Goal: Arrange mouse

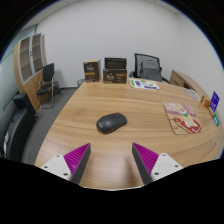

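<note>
Pale wood, a large oval conference table (90, 150), fills most of the gripper view. On it, just ahead of the fingers and slightly toward the left one, lies the dark grey, rounded plastic computer mouse (111, 122), resting flat on the tabletop, long axis running roughly across the view. Gripper (112, 156) hovers short of it; jaws spread wide, nothing between them, magenta pads facing inward. Left fingertip (80, 153) and right fingertip (144, 153) both clear of the mouse.

Step in hand, by my reading: approach and grasp. To do it well, advance forward and down, nudging a little left so the mouse sits centred between the pads. Since the mouse lies crosswise, the jaws would span its long side; turning the wrist to close across the narrower width looks safer. The smooth domed shell may squirt out if pinched high, so close low and evenly.

Surroundings: a colourful patterned flat sheet or mat (183, 117) lies well to the right of the mouse, with small blue and teal items near it, too small to identify. Printed display boxes (115, 70) stand at the table's far edge beside a flat paper. Black office chairs (148, 66) ring the table; a wooden shelf unit (31, 58) stands by the wall. Nothing lies between gripper and mouse.
</note>
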`<state>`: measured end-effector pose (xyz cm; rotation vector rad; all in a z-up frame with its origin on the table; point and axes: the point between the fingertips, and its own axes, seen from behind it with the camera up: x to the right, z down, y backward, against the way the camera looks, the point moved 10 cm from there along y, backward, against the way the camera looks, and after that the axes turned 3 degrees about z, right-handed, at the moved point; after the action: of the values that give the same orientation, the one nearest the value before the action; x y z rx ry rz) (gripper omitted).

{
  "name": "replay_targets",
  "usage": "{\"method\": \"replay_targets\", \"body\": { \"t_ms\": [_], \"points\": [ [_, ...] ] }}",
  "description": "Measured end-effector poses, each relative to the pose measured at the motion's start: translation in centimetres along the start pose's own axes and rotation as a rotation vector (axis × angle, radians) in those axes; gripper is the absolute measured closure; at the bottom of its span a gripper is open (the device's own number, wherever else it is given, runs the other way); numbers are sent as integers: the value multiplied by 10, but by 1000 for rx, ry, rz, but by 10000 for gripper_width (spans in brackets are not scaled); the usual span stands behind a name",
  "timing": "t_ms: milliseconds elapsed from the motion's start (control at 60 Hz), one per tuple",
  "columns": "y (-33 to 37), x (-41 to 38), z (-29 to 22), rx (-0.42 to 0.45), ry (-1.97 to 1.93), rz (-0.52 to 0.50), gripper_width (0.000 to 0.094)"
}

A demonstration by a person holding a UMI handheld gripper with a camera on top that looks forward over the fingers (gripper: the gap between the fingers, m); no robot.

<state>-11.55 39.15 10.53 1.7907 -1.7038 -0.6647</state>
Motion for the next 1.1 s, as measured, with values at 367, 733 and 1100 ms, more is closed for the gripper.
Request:
{"method": "replay_targets", "body": {
  "t_ms": [367,733,1100],
  "points": [
    [-76,-19,-18,-19,-12,32,67],
    [-117,-24,-45,-17,-30,38,62],
    [-143,-37,-72,-19,0,9,72]
  ]
}}
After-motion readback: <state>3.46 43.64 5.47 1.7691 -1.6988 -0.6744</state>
